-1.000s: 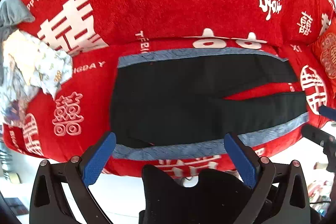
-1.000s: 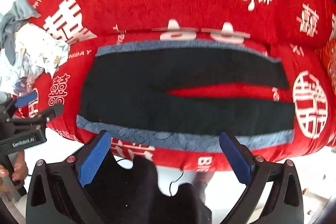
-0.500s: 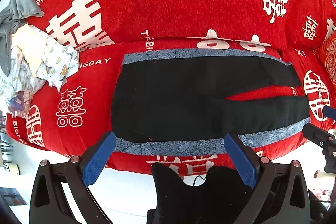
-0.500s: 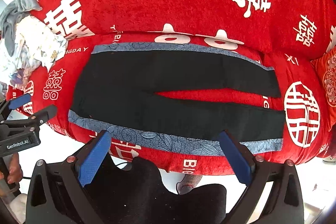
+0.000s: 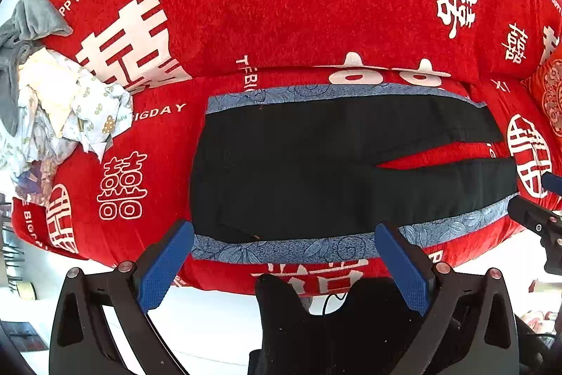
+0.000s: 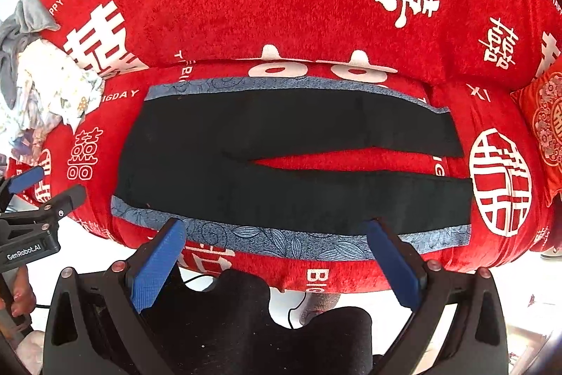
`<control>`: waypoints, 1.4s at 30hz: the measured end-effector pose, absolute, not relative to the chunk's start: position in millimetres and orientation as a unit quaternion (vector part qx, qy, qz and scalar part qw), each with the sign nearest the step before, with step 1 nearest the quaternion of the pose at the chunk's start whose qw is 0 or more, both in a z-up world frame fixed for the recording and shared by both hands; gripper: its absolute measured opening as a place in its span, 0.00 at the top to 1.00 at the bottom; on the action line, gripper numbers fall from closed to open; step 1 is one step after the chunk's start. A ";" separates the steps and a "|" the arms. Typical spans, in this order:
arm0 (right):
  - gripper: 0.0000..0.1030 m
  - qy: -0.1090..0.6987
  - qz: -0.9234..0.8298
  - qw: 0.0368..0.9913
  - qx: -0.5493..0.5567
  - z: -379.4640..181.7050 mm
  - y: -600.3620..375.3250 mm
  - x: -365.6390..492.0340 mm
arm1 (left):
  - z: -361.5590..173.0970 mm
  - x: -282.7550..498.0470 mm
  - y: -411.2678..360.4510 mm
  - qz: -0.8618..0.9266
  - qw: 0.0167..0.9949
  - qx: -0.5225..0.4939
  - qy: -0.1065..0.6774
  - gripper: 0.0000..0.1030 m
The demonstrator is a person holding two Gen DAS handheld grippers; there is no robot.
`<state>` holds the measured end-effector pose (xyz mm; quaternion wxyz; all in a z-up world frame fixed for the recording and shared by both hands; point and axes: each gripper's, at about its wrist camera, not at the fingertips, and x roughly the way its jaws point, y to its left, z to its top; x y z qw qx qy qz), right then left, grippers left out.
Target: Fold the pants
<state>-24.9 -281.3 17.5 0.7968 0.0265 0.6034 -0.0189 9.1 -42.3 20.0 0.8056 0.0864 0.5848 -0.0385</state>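
Black pants (image 5: pixel 316 171) with blue patterned side stripes lie flat on a red sofa seat, waist to the left, both legs spread to the right; they also show in the right wrist view (image 6: pixel 281 160). My left gripper (image 5: pixel 284 255) is open and empty, hovering in front of the sofa near the waist end of the near stripe. My right gripper (image 6: pixel 277 252) is open and empty, in front of the near leg's stripe. Each gripper shows at the edge of the other's view.
The red sofa (image 5: pixel 298 6) has white wedding lettering. A pile of light and grey clothes (image 5: pixel 52 101) sits on the seat's left end. A patterned red cushion (image 6: pixel 548 125) is at the right. White floor lies below the sofa front.
Both grippers have shifted slightly closer to the sofa front; the pants look larger in both views. The jaws stay open. The pants have not moved.
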 end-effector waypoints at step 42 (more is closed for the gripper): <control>0.00 0.604 -0.010 0.797 0.015 13.5 -278.0 -7.8 | 24.6 19.8 -28.8 -0.007 0.808 0.080 0.584 0.00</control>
